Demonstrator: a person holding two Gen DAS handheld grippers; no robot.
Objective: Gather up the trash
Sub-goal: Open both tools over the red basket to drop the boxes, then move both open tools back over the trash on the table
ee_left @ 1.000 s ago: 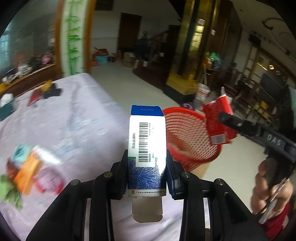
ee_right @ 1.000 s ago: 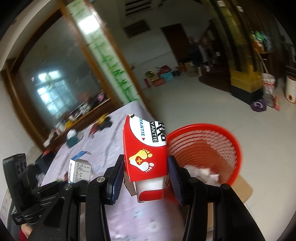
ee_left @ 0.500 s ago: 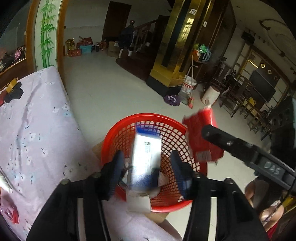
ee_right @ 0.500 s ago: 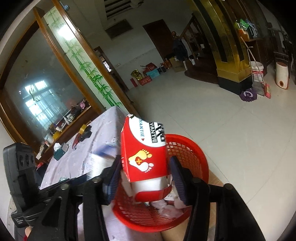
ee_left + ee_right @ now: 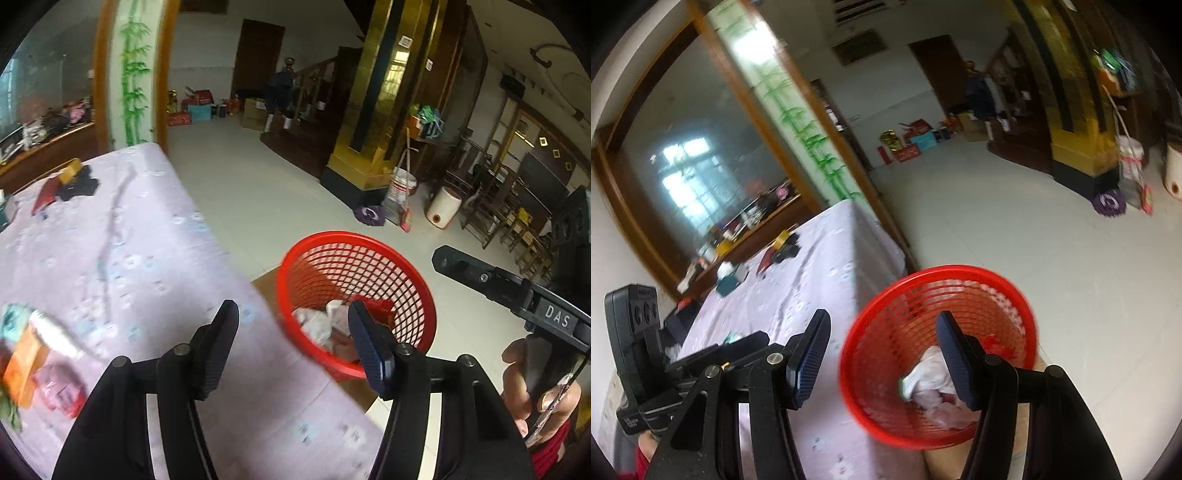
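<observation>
Left gripper (image 5: 293, 325) wide, empty; right gripper (image 5: 882, 332) wide, empty; red basket (image 5: 413, 266) at 1 o'clock holds crumpled trash (image 5: 317, 325); table (image 5: 129, 258) at 10 o'clock.

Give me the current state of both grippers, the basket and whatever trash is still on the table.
left gripper: open, nothing between its fingers
right gripper: open, nothing between its fingers
red mesh basket: upright beside the table, partly filled with white crumpled trash and a red piece
wrappers: lying on the table's lilac cloth, blurred
</observation>
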